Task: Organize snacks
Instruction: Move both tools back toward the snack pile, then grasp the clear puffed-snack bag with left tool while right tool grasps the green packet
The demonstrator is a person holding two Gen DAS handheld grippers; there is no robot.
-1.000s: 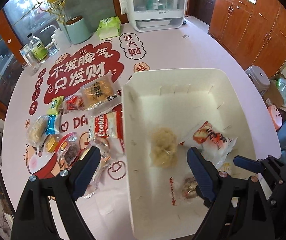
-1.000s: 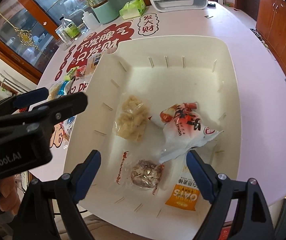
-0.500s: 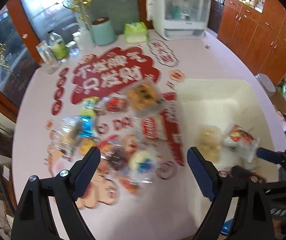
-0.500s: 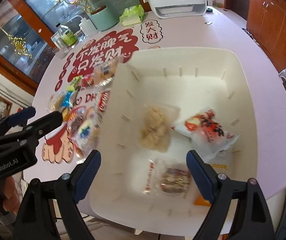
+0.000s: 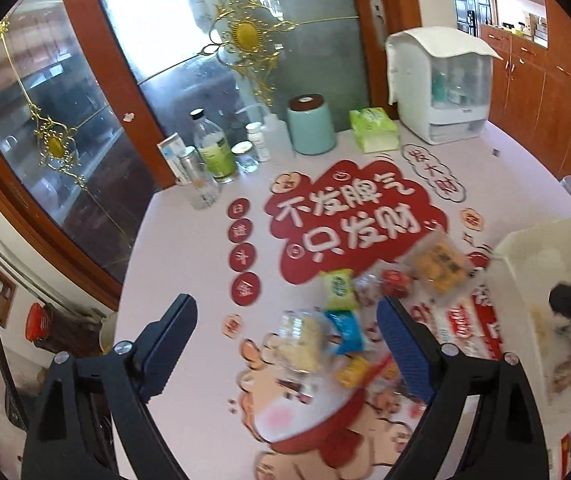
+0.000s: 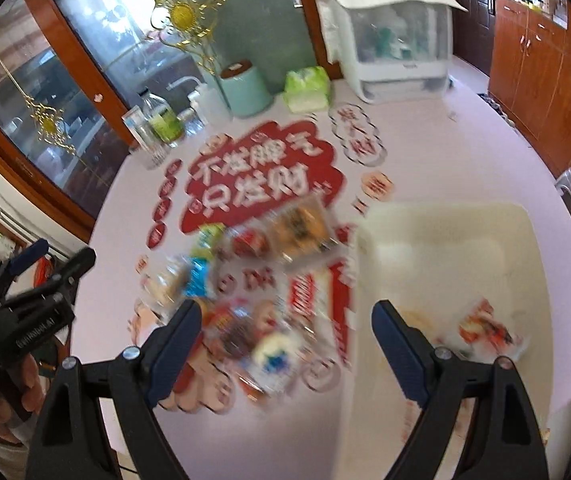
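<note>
1. Both cameras have swung left off the white bin since a second ago; my views now sit over the loose snack pile, and both are motion-blurred.
2. My left gripper has its jaws spread wide with nothing between them, hovering above the pink table.
3. My right gripper is also wide apart and holds nothing; it sits over the pile's near edge, just beside the bin's left wall.
4. Loose snacks lie on the red-and-white printed mat, left of the white bin: a green packet, a blue packet, a clear bag of pale puffed pieces, a small red packet, a clear pack with an orange-brown cake, a small yellow packet, and a red-and-white wrapper touching the bin wall.
5. In the right view I also see a round white-and-blue item near the pile's front; too blurred to name.
6. Inside the bin I see a red-and-white bag and a pale snack next to it, both blurred.
7. At the table's far edge: mint canister, green tissue pack, clear bottles, white lidded appliance.
</note>
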